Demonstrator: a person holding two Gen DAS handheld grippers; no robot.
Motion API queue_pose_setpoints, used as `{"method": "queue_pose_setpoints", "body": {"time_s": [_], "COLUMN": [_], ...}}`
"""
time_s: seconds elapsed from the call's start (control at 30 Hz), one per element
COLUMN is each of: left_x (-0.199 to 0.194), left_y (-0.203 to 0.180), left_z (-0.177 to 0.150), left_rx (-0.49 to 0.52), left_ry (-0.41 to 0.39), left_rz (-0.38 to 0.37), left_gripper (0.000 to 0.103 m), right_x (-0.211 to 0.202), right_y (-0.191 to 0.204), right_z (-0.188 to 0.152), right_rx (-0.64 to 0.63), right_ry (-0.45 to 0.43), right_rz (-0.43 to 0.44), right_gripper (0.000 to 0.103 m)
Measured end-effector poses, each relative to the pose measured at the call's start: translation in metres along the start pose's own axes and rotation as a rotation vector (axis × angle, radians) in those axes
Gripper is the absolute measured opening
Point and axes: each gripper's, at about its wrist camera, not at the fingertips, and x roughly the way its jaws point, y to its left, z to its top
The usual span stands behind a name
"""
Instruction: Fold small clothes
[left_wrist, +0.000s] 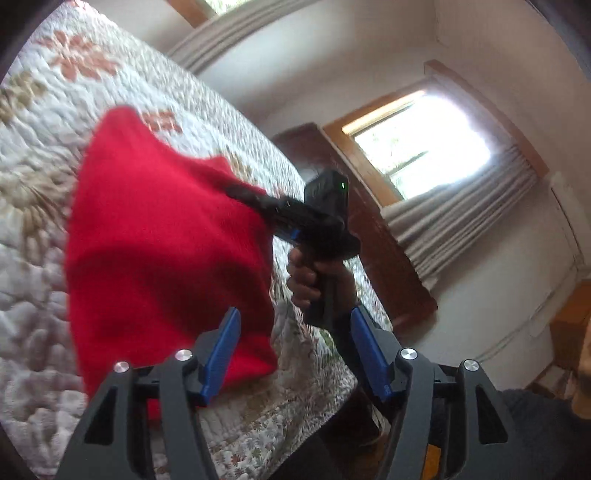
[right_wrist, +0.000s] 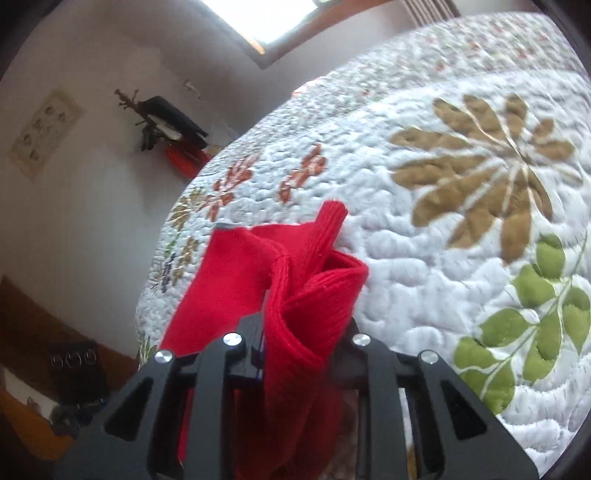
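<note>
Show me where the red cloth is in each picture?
Left wrist view: the red cloth hangs left of centre, pinched by the right gripper.
Right wrist view: the cloth bunches at bottom centre, between that gripper's fingers.
Shared landmark: the flowered quilt behind it.

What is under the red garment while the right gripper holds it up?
The floral quilt lies beneath the red garment, which hangs from the right gripper. The quilt directly under the cloth is covered, so anything there cannot be seen. The left gripper is open.
</note>
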Motion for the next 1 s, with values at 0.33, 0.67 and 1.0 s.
{"method": "queue_pose_setpoints", "body": {"time_s": [0.33, 0.67, 1.0], "left_x": [0.064, 0.120, 0.106], "left_y": [-0.045, -0.038, -0.047], "left_z": [-0.020, -0.021, -0.029], "left_rx": [0.164, 0.162, 0.133], "left_ry": [0.123, 0.244, 0.201], "left_rz": [0.008, -0.019, -0.054], "left_gripper": [0.065, 0.068, 0.068], "right_x": [-0.058, -0.036, -0.043], "right_y": [-0.004, 0.021, -0.004], "right_z": [-0.013, -0.013, -0.022], "right_rx": [0.011, -0.082, 0.002], "right_ry": [-0.048, -0.036, -0.090], "right_rz": [0.032, -0.026, -0.021], "right_gripper": [0.054, 0.011, 0.031]}}
